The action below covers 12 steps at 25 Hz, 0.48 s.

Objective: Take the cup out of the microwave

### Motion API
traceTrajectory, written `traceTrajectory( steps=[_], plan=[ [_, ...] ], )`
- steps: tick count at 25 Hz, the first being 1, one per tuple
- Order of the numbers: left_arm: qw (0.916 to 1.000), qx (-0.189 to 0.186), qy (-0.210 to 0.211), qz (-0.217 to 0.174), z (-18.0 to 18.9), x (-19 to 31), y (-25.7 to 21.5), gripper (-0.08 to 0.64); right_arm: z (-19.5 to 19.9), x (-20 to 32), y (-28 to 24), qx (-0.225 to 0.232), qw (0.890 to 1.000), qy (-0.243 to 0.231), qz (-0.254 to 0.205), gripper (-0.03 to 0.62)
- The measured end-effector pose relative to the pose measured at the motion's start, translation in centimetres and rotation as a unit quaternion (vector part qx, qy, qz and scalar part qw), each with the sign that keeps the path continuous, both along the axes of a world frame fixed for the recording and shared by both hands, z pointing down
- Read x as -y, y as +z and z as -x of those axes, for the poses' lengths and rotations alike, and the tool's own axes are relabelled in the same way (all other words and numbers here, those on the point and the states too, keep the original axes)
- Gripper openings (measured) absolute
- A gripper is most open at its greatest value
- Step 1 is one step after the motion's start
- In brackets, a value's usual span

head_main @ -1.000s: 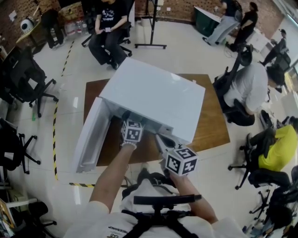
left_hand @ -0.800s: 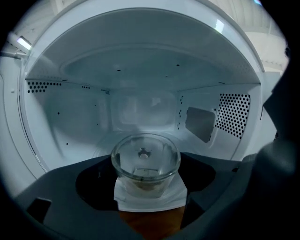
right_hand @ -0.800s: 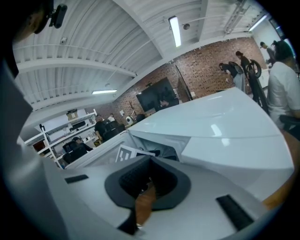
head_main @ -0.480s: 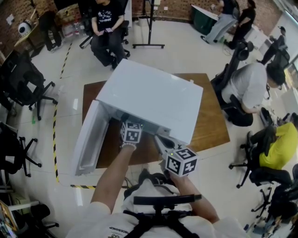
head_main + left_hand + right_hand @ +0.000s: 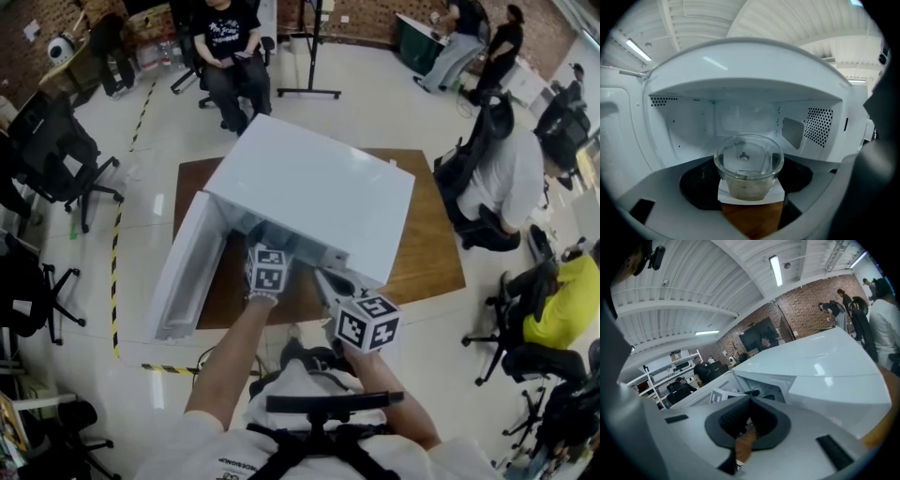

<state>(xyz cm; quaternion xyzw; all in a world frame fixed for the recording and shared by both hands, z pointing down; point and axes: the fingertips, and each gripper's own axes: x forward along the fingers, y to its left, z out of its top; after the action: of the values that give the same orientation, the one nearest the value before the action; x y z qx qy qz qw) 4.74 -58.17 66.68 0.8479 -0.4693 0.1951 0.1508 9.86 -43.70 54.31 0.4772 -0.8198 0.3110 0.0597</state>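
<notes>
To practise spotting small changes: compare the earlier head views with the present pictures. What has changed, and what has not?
The left gripper has just been closing its jaws, and its pads now press the glass cup between them at the microwave mouth. The right gripper, shut and empty, the open door and the microwave stayed put.

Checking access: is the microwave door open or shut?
Open: the door swings out left of the microwave; the left gripper view sees its cavity behind the glass cup.

Left gripper (image 5: 747, 183) jaws just closed on glass cup (image 5: 749, 159) between them.
</notes>
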Motion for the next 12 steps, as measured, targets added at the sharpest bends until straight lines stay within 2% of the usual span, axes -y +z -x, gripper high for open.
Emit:
traceTrajectory(
  steps=[12],
  plan=[
    [0.9997, -0.009, -0.008, -0.021, 3.0, -8.3, -3.1, 0.35, 1.7, -5.1, -1.1, 0.008, 1.0, 0.005, -0.014, 0.003]
  ],
)
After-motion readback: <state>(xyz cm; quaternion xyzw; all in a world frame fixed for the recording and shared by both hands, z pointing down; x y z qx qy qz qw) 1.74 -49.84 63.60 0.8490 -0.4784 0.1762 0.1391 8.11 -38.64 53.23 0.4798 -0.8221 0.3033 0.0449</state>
